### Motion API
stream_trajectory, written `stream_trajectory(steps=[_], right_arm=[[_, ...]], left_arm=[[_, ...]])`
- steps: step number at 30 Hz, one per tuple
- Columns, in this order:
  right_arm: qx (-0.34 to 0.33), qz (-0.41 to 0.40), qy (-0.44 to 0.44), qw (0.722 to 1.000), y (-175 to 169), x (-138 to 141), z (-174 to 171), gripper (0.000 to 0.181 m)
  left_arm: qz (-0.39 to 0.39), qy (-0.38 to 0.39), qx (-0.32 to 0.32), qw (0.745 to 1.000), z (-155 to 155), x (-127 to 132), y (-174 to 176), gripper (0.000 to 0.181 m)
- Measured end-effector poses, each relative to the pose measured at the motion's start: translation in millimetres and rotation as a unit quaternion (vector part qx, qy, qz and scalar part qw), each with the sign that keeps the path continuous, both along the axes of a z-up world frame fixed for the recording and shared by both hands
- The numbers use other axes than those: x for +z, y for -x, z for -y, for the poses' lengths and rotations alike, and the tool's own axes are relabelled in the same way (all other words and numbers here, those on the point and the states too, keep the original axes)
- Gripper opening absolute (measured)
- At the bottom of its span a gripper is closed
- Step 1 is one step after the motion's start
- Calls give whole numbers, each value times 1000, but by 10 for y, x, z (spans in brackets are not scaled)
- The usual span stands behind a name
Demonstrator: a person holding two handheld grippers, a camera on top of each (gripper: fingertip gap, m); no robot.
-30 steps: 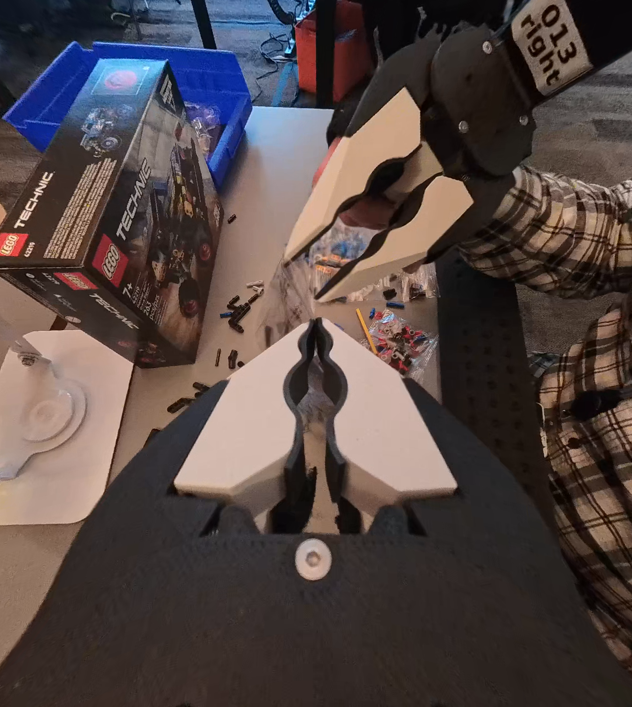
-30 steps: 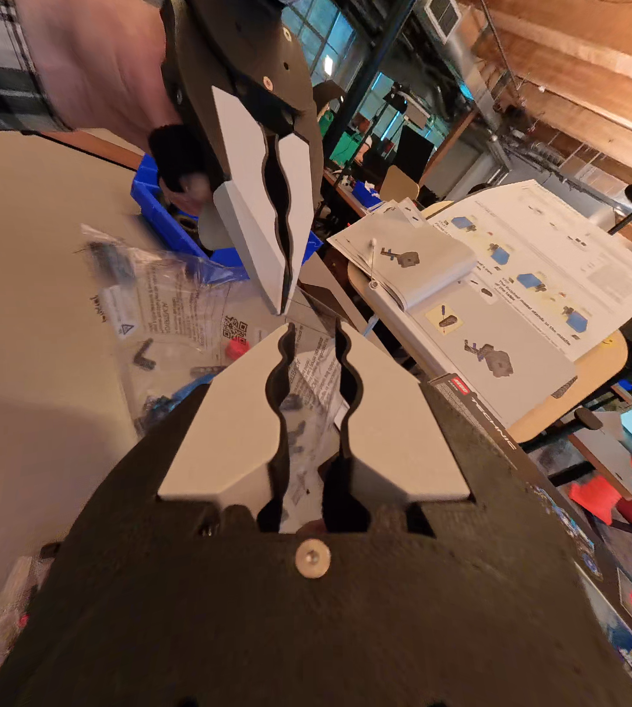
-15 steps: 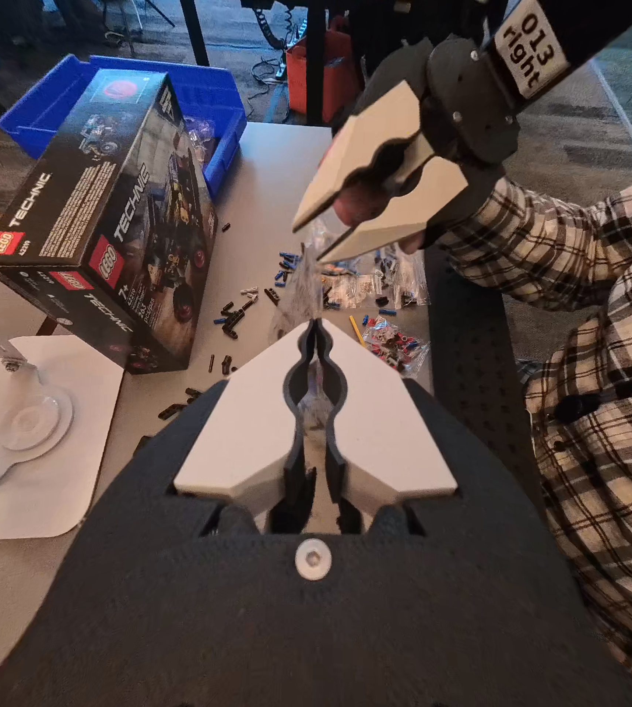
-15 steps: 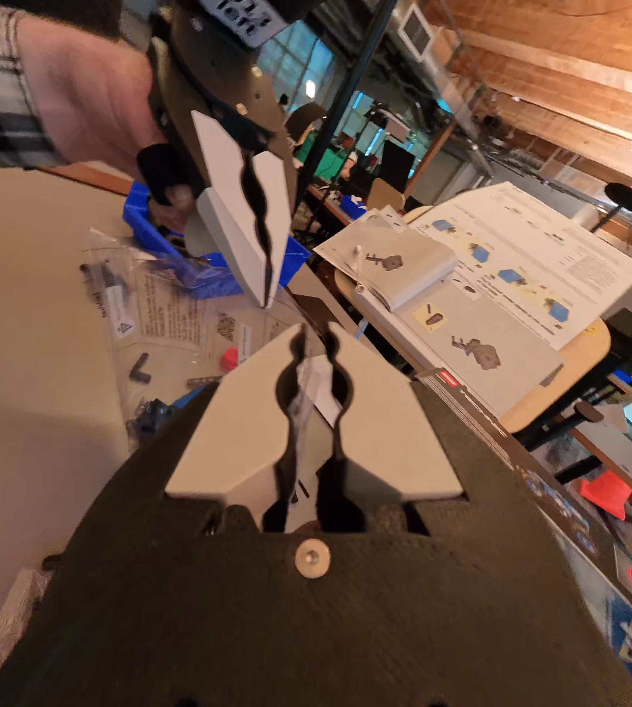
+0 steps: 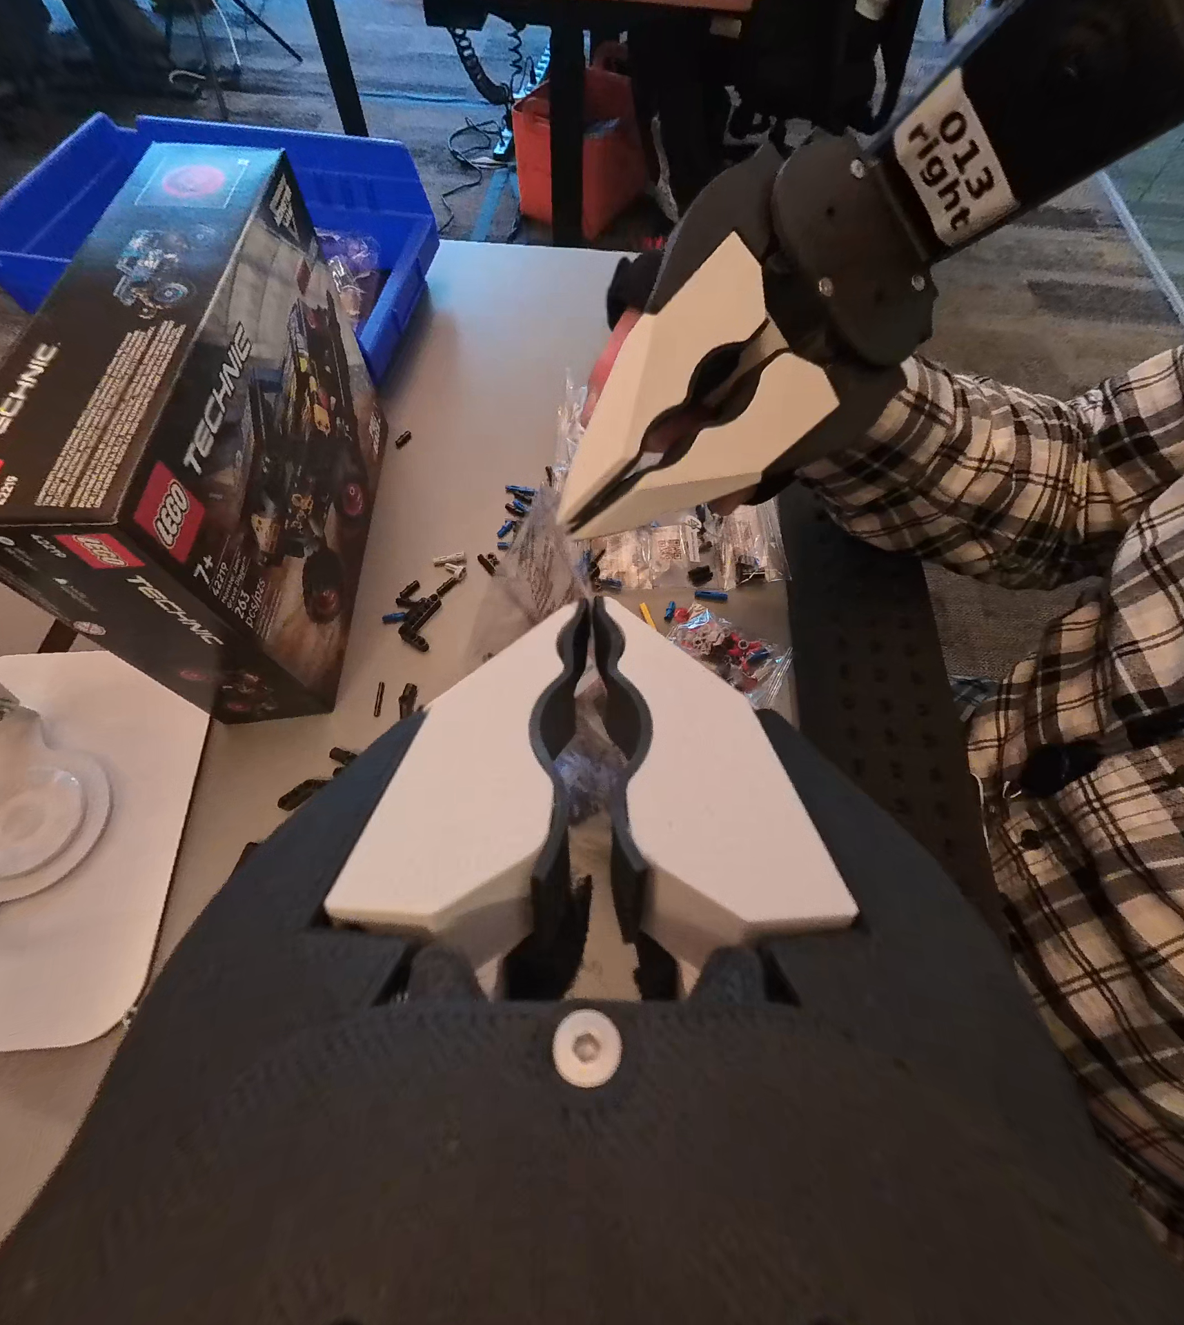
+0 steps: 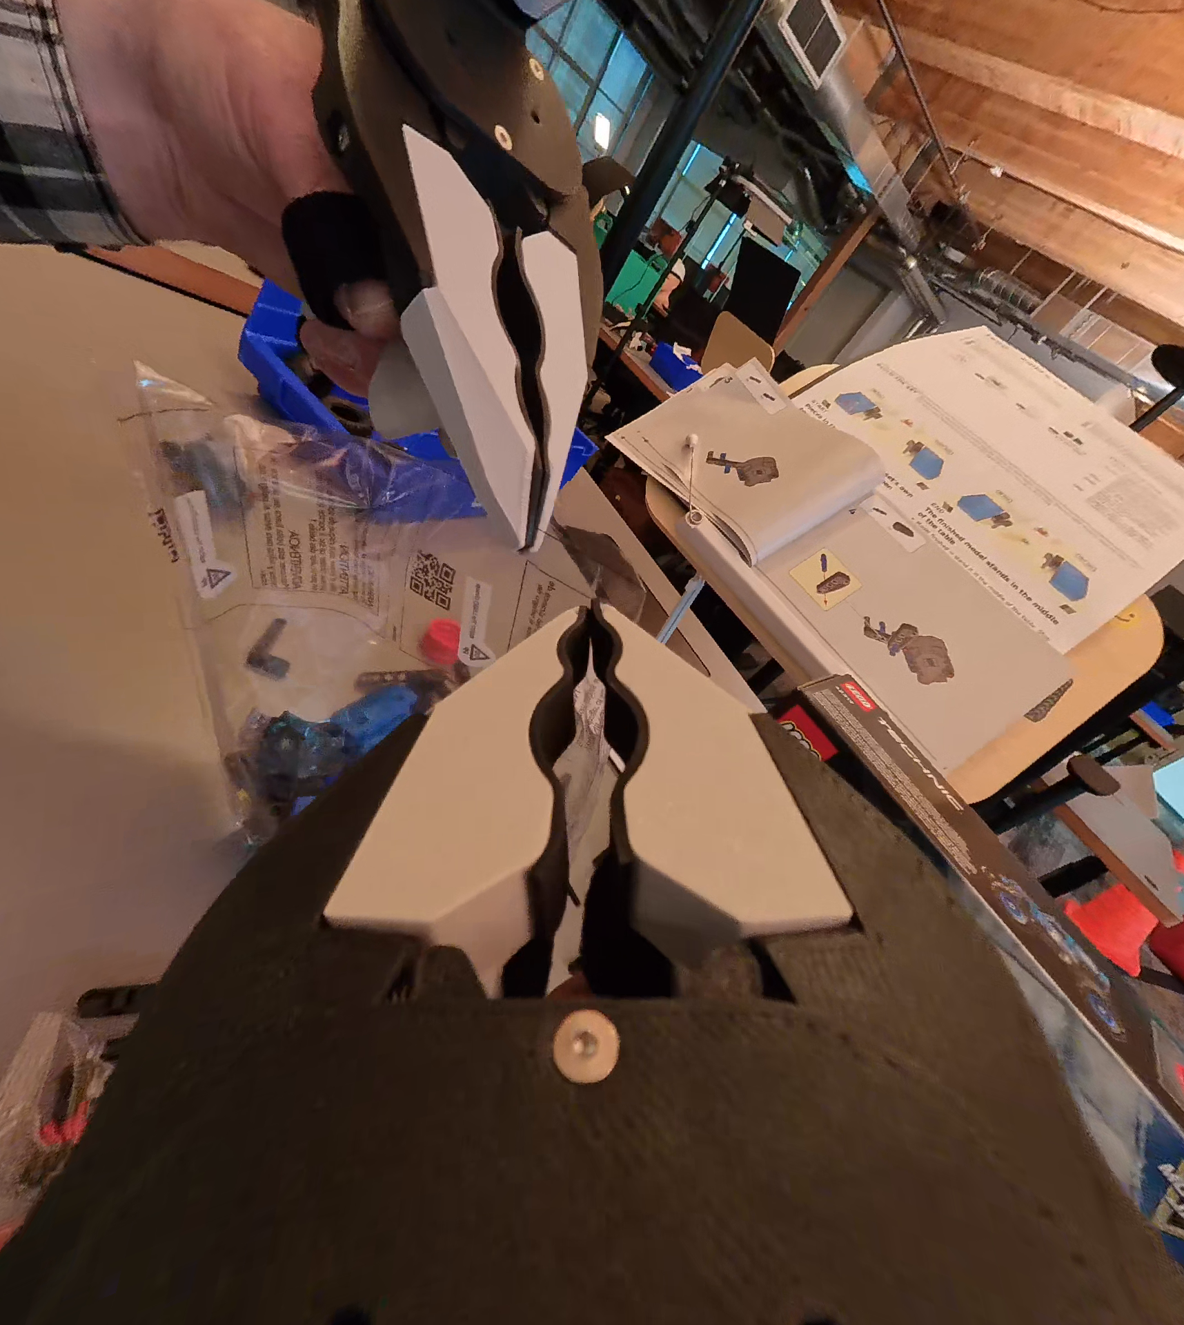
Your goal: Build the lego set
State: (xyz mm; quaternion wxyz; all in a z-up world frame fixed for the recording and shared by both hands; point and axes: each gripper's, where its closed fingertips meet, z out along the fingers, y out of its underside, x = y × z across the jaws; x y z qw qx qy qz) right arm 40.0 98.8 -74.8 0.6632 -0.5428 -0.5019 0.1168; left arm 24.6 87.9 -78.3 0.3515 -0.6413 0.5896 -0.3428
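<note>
The grey table (image 5: 503,344) carries the whole work: the big black lego box (image 5: 166,430) lies on its left part, with a blue bin (image 5: 360,186) behind it, and many small black and blue pins (image 5: 424,602) are scattered between the box and the grippers. On a second table beyond the box, the instruction booklet (image 6: 826,502) lies open. Some sealed bags of parts (image 5: 689,559) rest flat on the table near its right edge. One clear plastic bag (image 6: 331,545), with blue, black and red pieces inside, is held up between the two tools. The left gripper (image 5: 590,604) has its jaws pressed together on one edge of this bag. The right gripper (image 5: 567,522) was open one second ago and half closed a half second ago; now its jaws are also pressed together, and the thin plastic passes between them. So the change is that the second tool has now taken hold, and both tools pinch the same bag very near to each other, the tips almost touching. I judge that the person prepares to tear the bag open, so the step is still the unpacking and the building itself is not begun. The next move probably needs a pull in opposite directions. The plastic is thin and slippery, so it can slide out, or small pieces can jump over the table when it breaks.
</note>
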Motion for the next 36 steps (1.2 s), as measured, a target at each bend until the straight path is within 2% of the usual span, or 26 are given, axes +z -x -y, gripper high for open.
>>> stream_trajectory(steps=[5,9,12,15,19,21,23,25,27,29,32,34,36], right_arm=[[20,16,-10,1000,28,1,75,0],[36,30,-21,999,71,10,132,0],[43,43,-29,998,96,0,166,0],[46,48,-25,997,91,-21,180,0],[77,63,-18,995,119,-79,288,0],[104,80,-11,991,138,-130,376,0],[147,77,2,986,112,-103,512,0],[143,79,6,987,32,-68,507,0],[141,94,16,985,-2,-140,491,0],[161,95,33,982,-9,-204,574,0],[171,90,52,980,-87,-244,655,0],[175,82,64,979,-136,-255,699,0],[171,74,84,979,-157,-297,682,0]], left_arm=[[41,6,10,999,-75,221,-14,12],[-7,10,5,1000,-110,89,-100,13],[-38,10,8,999,-172,-10,-142,0],[-74,-17,10,997,-212,-88,-132,0],[-136,-148,8,980,-270,-147,-101,0],[-168,-225,6,960,-354,-164,-55,0],[-224,-308,38,924,-607,-167,110,0],[-213,-288,32,933,-587,-176,144,0],[-232,-305,54,922,-706,-190,260,0],[-191,-277,57,940,-672,-154,237,0],[-201,-282,77,935,-761,-185,354,0],[-160,-250,81,951,-722,-151,334,0],[-140,-244,88,956,-728,-122,339,0]])
